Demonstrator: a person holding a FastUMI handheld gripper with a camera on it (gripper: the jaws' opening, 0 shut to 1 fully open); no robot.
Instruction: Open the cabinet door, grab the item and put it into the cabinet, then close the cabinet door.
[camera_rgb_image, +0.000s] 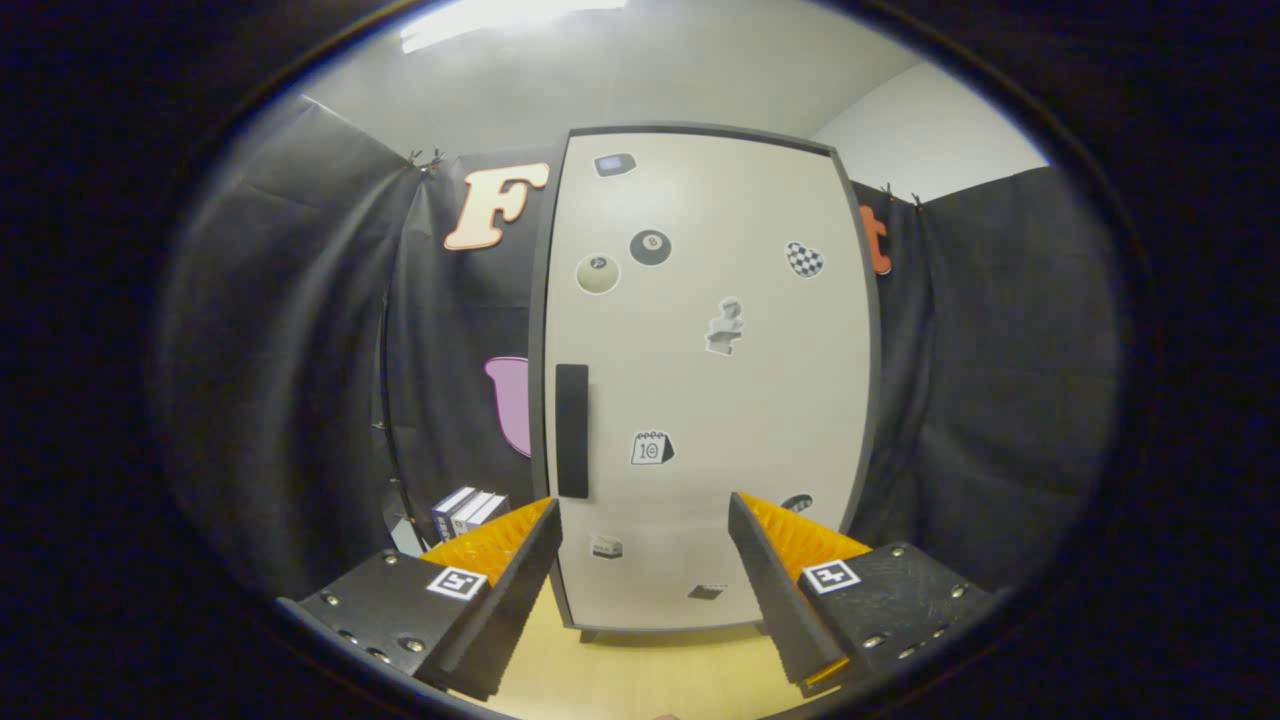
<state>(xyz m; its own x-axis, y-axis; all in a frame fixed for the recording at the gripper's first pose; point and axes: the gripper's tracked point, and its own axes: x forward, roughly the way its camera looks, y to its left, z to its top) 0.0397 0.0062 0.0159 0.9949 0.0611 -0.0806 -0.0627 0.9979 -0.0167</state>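
A tall cream cabinet (700, 370) with a dark frame stands straight ahead on a pale wooden table (640, 670). Its door is shut and carries several stickers. A black vertical handle (572, 430) sits near the door's left edge, just beyond my left finger. My gripper (645, 520) is open, fingers spread wide with nothing between them, a short way in front of the door's lower part. A small box-like item (468, 512) with white and blue sides lies on the table to the left of the cabinet, beyond my left finger (510, 560).
Black cloth walls close in the booth on both sides and behind the cabinet. Bare tabletop lies between my fingers and the cabinet's base.
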